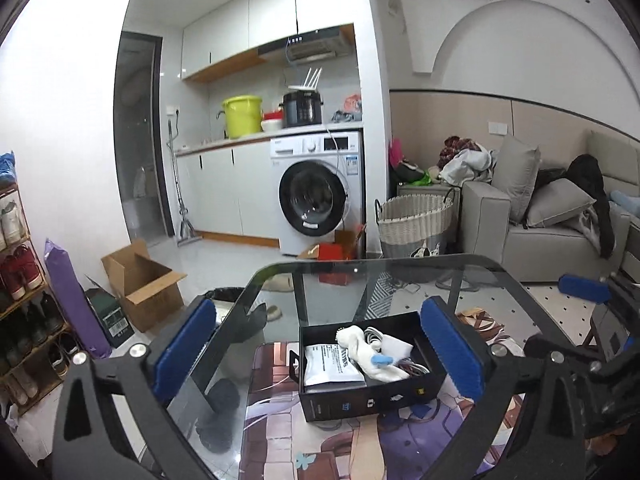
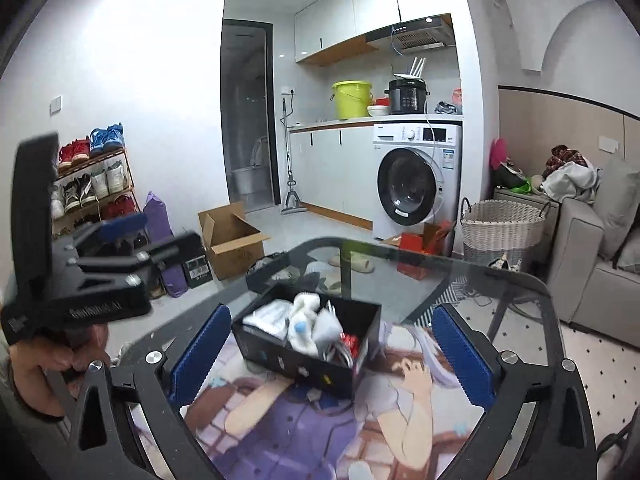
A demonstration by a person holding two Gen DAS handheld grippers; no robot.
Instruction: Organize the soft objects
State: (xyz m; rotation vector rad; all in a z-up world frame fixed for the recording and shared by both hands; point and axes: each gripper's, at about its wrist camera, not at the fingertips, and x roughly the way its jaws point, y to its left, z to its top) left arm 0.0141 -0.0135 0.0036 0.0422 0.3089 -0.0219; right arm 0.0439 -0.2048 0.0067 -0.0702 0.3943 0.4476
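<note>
both claws, left claw (image 1: 316, 344) and right claw (image 2: 332, 354), spread wide and empty; white sock (image 1: 366, 350) sits in black box (image 1: 372, 394) on glass bench (image 1: 500, 280), careless regrasp could shove box off.

My left gripper (image 1: 320, 352): black frame, two fingers with blue ribbed pads (image 1: 186, 350), round silver screws (image 1: 137, 350) at finger bases, triangular cut-outs in black arms. My right gripper (image 2: 328, 360): same build, black body, blue ribbed pads (image 2: 460, 356), silver screws (image 2: 507, 357) near each finger root. In right view I see left gripper from side: black body, white lettering on it, too blurred to read, small silver screws, blue pad at tip. Hand (image 2: 48, 364) below it, partly visible.
</note>
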